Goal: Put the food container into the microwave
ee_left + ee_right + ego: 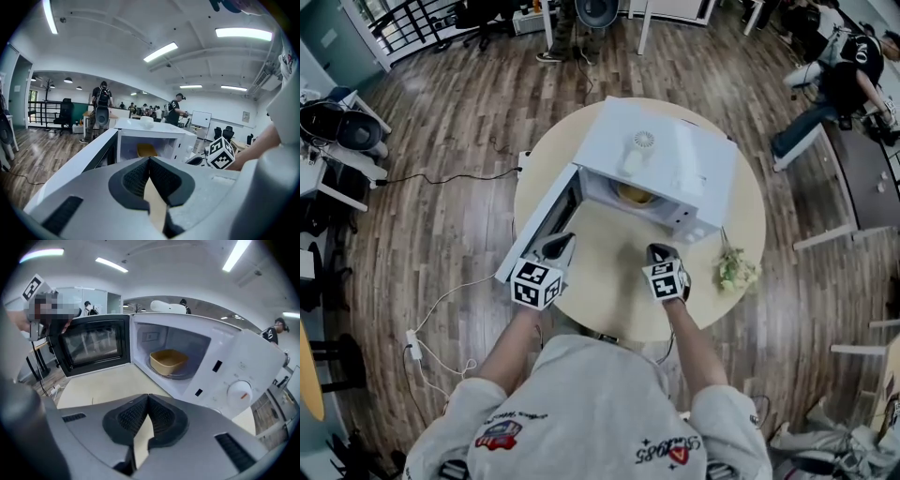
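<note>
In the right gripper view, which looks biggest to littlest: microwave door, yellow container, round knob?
Biggest: microwave door
Middle: yellow container
Littlest: round knob

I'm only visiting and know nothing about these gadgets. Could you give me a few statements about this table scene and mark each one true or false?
1. The door of the microwave stands open. True.
2. The food container sits on the table beside the microwave. False: it is inside the microwave.
3. The right gripper is holding the container. False: its jaws are together with nothing between them.
4. The left gripper has its jaws together and is empty. True.
5. A small bunch of flowers lies on the round table. True.
</note>
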Demonstrator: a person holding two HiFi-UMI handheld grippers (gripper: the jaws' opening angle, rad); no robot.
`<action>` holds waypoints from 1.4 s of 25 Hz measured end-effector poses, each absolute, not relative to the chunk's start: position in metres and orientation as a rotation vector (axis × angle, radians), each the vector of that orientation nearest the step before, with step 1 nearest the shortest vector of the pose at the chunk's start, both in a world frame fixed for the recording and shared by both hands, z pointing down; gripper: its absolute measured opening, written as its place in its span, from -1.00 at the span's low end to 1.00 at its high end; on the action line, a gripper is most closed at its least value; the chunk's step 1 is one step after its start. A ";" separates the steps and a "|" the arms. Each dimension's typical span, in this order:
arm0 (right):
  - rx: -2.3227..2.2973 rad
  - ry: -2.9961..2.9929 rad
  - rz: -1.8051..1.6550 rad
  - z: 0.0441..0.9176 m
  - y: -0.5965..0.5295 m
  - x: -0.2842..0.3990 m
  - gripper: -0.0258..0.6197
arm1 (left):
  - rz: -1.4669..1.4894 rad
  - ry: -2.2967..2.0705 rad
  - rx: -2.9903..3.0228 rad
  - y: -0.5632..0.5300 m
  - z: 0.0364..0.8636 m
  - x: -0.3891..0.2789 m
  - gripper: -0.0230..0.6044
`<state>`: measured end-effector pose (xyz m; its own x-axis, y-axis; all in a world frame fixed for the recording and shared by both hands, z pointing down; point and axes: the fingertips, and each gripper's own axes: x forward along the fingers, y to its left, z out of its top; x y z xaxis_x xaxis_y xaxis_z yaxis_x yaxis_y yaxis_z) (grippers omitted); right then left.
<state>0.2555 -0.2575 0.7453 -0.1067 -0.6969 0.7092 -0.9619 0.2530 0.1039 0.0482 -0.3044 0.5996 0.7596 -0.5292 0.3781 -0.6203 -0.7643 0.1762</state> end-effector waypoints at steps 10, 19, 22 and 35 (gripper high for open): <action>1.763 -1.970 0.613 0.693 -0.240 0.294 -0.90 | 0.455 -0.867 2.693 -0.304 0.593 0.070 -0.91; 1.896 -2.078 0.538 0.625 -0.219 0.320 -0.91 | 0.427 -0.871 2.745 -0.303 0.584 0.094 -0.91; 1.930 -2.104 0.464 0.597 -0.210 0.331 -0.91 | 0.408 -0.869 2.765 -0.301 0.577 0.102 -0.91; 2.010 -2.206 0.238 0.512 -0.178 0.335 -0.92 | 0.293 -0.833 2.865 -0.288 0.525 0.127 -0.91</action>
<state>0.3352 -0.1781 0.5118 -0.0928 -0.9723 0.2147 -0.9957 0.0912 -0.0177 0.1270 -0.2884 0.5246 0.8274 -0.5142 0.2257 -0.5422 -0.8362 0.0826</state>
